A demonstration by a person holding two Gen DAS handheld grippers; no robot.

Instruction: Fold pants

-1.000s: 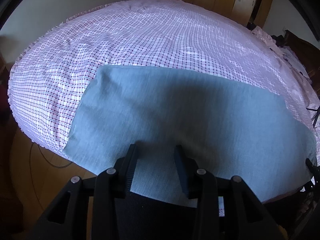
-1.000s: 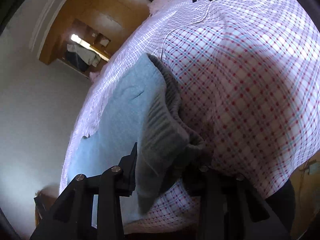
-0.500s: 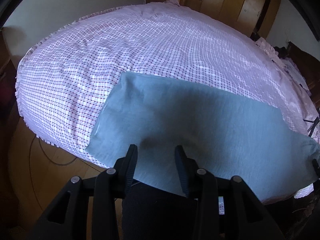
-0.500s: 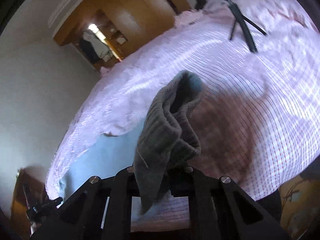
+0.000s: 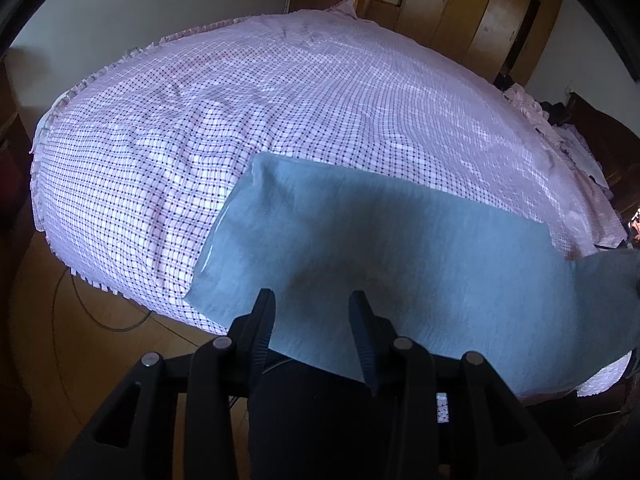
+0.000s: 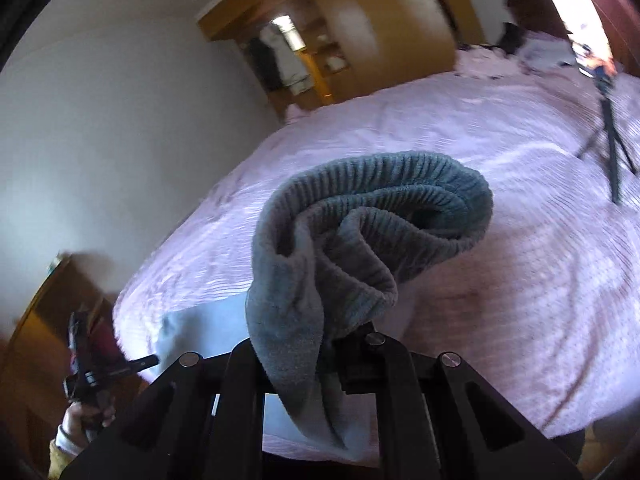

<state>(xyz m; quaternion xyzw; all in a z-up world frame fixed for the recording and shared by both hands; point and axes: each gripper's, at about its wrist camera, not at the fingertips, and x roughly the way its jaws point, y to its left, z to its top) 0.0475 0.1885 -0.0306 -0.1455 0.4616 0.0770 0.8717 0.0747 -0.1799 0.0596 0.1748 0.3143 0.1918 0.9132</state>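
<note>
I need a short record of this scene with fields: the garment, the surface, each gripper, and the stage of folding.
garment: grey-blue pants, lying mostly flat
surface: checked pink bed cover
left gripper: open, above the near edge of the pants, holding nothing
right gripper: shut on the ribbed waistband, lifted off the bed
stage: fold begun, not yet laid over

Left wrist cam looks steeply down along its jaws from the bed's [image 5: 280, 128] near edge, across grey pants [image 5: 400, 248] twd the wardrobe [image 5: 480, 12]. Right wrist cam sits close behind the ribbed waistband [image 6: 372, 216], tilted less, facing the same wardrobe [image 6: 380, 28]. Both share bed, pants, wardrobe wall.
</note>
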